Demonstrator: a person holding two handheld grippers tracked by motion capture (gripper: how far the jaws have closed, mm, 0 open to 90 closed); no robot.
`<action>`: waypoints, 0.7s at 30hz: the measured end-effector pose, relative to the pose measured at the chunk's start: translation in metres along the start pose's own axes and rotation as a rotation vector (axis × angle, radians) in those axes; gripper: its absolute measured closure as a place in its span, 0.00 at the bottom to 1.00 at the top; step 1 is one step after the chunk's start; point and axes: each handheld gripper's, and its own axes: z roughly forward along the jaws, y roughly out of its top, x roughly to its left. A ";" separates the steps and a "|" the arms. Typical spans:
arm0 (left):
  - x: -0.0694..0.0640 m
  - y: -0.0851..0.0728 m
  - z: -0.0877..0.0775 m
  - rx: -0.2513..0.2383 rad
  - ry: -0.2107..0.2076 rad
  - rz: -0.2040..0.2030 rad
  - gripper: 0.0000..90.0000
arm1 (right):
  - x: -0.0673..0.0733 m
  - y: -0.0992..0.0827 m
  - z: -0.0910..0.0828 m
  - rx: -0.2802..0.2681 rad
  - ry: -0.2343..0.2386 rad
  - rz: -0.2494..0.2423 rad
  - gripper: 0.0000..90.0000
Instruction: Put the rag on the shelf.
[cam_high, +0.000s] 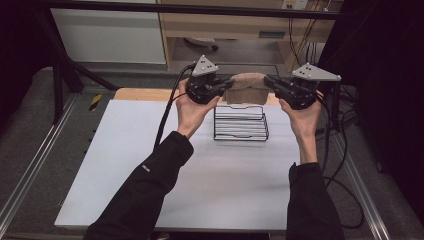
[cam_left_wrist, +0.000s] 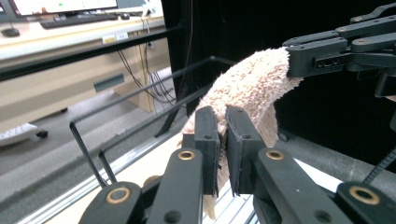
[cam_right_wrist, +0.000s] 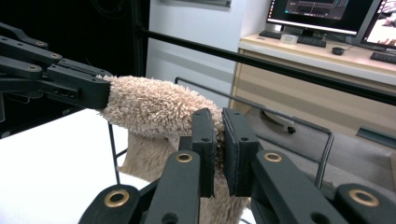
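Left gripper (cam_high: 226, 85) clamped on one end of beige fluffy towel (cam_high: 244, 86), right gripper (cam_high: 269, 81) clamped on other end, towel stretched between them above black wire rack (cam_high: 240, 123), on white table (cam_high: 150, 170).

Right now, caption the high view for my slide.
Both grippers, left and right, hold a beige towel above a wire basket.

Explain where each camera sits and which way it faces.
High view: above the person's side, facing forward and down on the table; shows both forearms, left gripper, right gripper.
Left gripper view: rides the left gripper, facing the right gripper across the towel.
Right gripper view: rides the right gripper, facing the left gripper.
All three share the towel above the wire rack.
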 end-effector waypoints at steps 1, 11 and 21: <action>0.000 -0.001 0.000 0.007 -0.002 -0.002 0.92 | 0.001 -0.001 0.000 0.002 0.003 0.001 0.93; -0.004 -0.014 -0.003 0.033 -0.013 0.007 0.89 | 0.005 -0.016 -0.004 0.022 0.028 0.009 0.93; -0.002 -0.007 -0.013 0.026 -0.026 -0.021 0.83 | 0.005 -0.026 -0.003 0.031 0.037 0.003 0.92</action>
